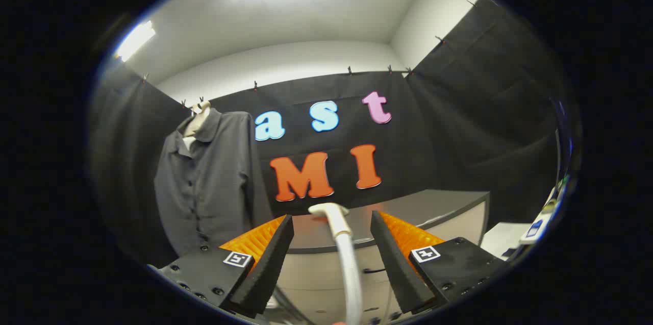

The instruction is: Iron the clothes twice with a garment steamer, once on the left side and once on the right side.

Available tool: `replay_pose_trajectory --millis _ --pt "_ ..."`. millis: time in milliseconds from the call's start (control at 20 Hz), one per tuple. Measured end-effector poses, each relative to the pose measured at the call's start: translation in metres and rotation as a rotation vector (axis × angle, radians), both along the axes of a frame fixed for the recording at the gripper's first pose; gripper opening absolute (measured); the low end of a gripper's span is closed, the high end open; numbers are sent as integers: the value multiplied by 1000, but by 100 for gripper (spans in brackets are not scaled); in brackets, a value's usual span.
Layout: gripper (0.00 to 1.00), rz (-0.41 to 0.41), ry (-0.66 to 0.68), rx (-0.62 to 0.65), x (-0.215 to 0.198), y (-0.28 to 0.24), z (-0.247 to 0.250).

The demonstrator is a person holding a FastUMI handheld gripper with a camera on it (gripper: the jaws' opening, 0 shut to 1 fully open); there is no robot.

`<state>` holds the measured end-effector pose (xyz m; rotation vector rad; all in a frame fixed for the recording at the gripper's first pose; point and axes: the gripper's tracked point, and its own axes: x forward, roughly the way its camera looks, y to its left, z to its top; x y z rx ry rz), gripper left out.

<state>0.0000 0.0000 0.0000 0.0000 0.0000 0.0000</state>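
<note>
Gripper: fingers spread wide, nothing clamped; steamer hose framed between for pickup. Grey shirt hung beyond, unsteamed.

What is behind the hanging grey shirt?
Behind the grey shirt hangs the booth's black cloth wall; the part the shirt covers is hidden. The open gripper straddles a white hose.

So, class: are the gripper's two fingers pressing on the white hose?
No. The gripper is open; the white hose rises through the gap between the fingers, with clear space on both sides.
</note>
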Motion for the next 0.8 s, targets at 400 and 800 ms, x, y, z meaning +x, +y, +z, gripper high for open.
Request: replay_pose_trajectory --millis 400,800 --pt "98 35 40 -94 -54 24 65" --pt "98 -107 36 -204 -83 -21 83"
